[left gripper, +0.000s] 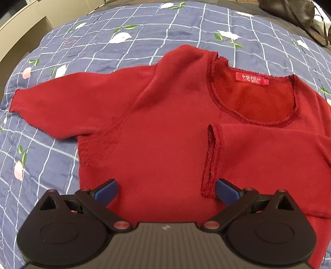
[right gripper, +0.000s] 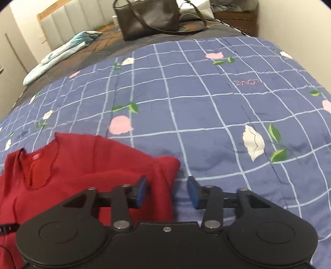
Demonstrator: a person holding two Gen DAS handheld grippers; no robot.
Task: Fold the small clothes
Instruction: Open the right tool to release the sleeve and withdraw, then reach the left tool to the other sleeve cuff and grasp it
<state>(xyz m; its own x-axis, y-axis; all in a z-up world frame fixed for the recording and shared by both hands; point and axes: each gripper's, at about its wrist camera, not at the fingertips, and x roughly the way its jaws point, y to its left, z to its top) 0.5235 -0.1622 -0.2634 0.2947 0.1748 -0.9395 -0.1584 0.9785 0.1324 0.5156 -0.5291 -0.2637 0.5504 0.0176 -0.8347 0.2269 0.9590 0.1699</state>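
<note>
A small red sweater (left gripper: 165, 128) lies flat, front up, on a blue checked quilt (left gripper: 128, 47). Its neckline with a red label (left gripper: 252, 79) faces away from me. One sleeve (left gripper: 62, 103) stretches out to the left. The other sleeve (left gripper: 269, 157) is folded across the chest, its cuff (left gripper: 211, 161) close to my left gripper's right fingertip. My left gripper (left gripper: 166, 190) hovers open over the sweater's body, nothing between its blue pads. In the right wrist view my right gripper (right gripper: 167, 191) stands open over the sweater's (right gripper: 82, 161) folded right edge, its pads not pressing on the cloth.
The quilt (right gripper: 206, 103), printed with flowers, spreads wide to the right of the sweater. A dark handbag (right gripper: 149, 18) stands at the far end of the bed, with a light blue cloth (right gripper: 62, 51) at the far left. A wall (right gripper: 293, 24) borders the right side.
</note>
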